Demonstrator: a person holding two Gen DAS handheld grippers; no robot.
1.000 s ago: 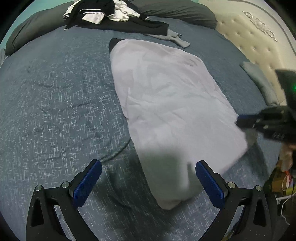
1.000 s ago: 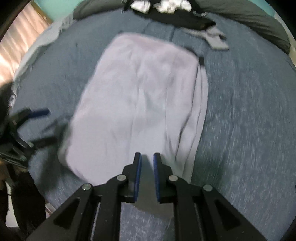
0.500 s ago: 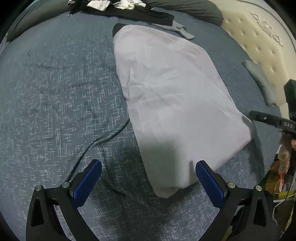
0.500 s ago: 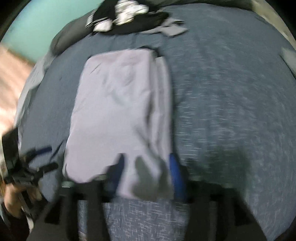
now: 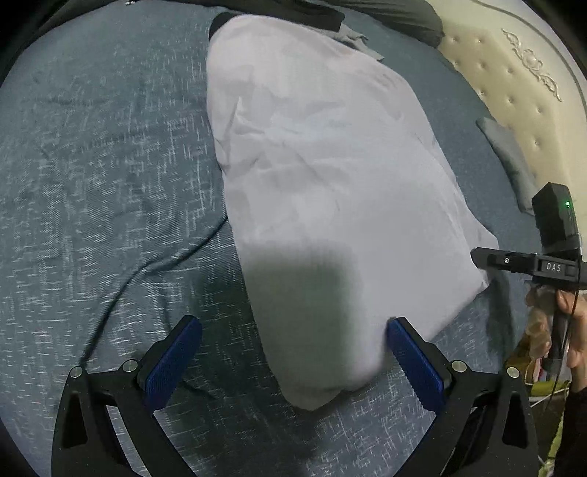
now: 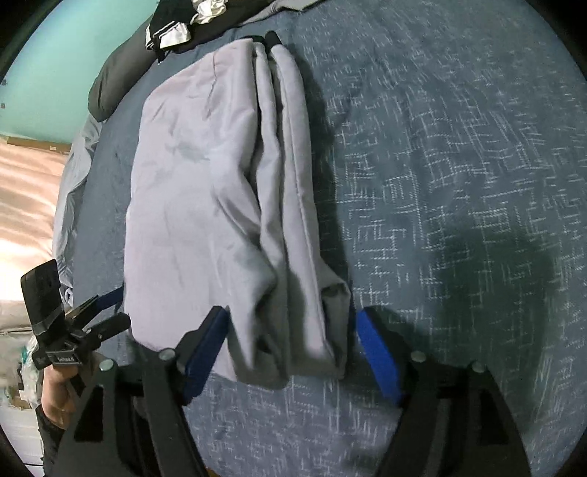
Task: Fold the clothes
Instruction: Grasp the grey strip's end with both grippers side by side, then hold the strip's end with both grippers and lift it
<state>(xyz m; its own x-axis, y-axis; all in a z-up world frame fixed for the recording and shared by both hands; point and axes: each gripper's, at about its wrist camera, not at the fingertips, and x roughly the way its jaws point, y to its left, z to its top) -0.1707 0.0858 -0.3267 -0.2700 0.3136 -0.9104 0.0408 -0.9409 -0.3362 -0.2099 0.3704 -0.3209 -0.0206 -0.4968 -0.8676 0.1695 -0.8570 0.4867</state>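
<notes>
Pale lilac garment, folded lengthwise into a long strip, lies flat on the blue-grey patterned bedspread. Its far end points at the dark pillows and a heap of black-and-white clothes at the top of the bed.

Left gripper: jaws spread wide, nothing pinched. The near corner of the garment sits between the blue pads; the right-side pad is at or just against the fabric edge, contact not certain. The left-side pad is over bare bedspread, clear of the cloth. A thin dark cord runs across the bedspread left of the garment.

Right gripper: jaws have just been opening and now stand spread, with the garment's other near corner between them. This corner shows stacked folded layers, several long edges running side by side. Pads flank the fabric but don't press on it; frame is somewhat blurred here.

Each wrist view catches the other tool at the frame edge: the right gripper's body with a green LED and the holding hand in the left view, and the left gripper with its hand in the right view. Both tools sit at the same short end of the garment, one per corner.

Cream tufted headboard at upper right in the left view, with a small grey fabric piece lying near it.
</notes>
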